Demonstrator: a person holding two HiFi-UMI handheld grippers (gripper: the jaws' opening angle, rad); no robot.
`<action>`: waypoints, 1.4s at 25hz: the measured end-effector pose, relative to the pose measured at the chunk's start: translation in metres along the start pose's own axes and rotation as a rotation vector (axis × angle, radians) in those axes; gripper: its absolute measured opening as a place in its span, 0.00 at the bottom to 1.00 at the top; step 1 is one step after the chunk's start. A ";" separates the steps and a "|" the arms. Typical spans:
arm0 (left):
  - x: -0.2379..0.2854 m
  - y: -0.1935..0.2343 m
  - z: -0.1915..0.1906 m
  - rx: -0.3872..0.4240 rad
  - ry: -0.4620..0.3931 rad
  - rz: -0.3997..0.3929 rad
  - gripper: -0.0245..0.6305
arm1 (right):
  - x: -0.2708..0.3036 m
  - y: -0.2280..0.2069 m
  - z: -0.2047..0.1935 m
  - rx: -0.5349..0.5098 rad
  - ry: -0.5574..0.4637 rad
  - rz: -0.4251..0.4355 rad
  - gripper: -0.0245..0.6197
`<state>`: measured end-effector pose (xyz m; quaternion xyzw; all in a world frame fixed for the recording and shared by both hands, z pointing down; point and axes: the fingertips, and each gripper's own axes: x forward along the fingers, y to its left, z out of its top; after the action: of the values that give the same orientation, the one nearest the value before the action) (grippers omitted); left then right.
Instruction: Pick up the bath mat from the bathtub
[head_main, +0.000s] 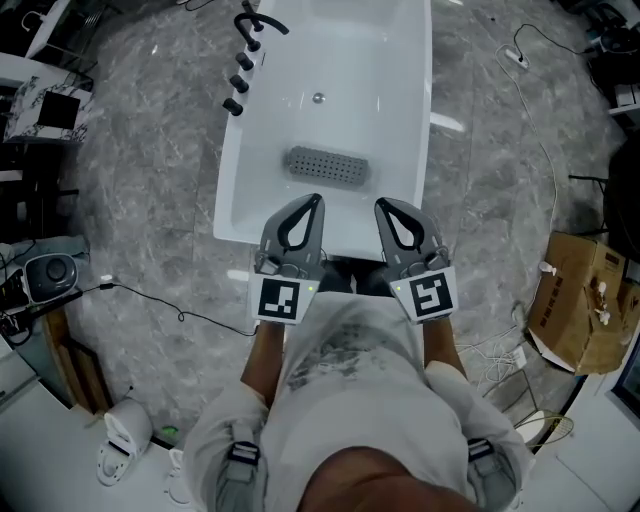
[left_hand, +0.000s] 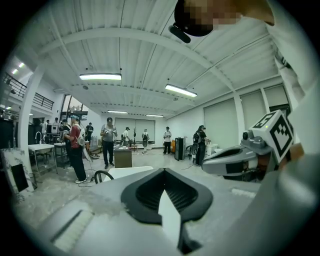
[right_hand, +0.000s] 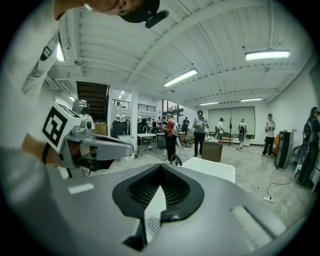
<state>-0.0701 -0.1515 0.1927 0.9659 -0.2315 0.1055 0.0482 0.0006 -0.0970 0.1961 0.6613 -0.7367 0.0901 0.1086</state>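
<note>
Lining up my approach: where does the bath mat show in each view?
Head view: bath mat at centre, on the bathtub floor.
Left gripper view: not in it.
Right gripper view: cannot tell; only a dotted patch low between the fingers.
Shared landmark: the black faucet.

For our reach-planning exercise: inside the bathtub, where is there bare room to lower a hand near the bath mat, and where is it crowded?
The bathtub floor is bare between the bath mat and the drain, and between the mat's ends and the side walls. Crowded: the left rim, lined with black taps.
</note>
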 end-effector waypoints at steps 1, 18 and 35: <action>0.005 -0.006 0.000 0.007 0.003 0.004 0.04 | -0.002 -0.002 -0.002 0.006 -0.003 0.013 0.04; 0.065 -0.063 -0.031 0.076 0.099 -0.092 0.04 | -0.023 -0.056 -0.052 0.135 0.010 -0.034 0.04; 0.099 0.013 -0.138 0.144 0.192 -0.348 0.04 | 0.038 -0.037 -0.154 0.245 0.143 -0.332 0.04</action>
<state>-0.0150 -0.1870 0.3504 0.9777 -0.0474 0.2036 0.0185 0.0401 -0.0944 0.3540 0.7738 -0.5916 0.2064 0.0929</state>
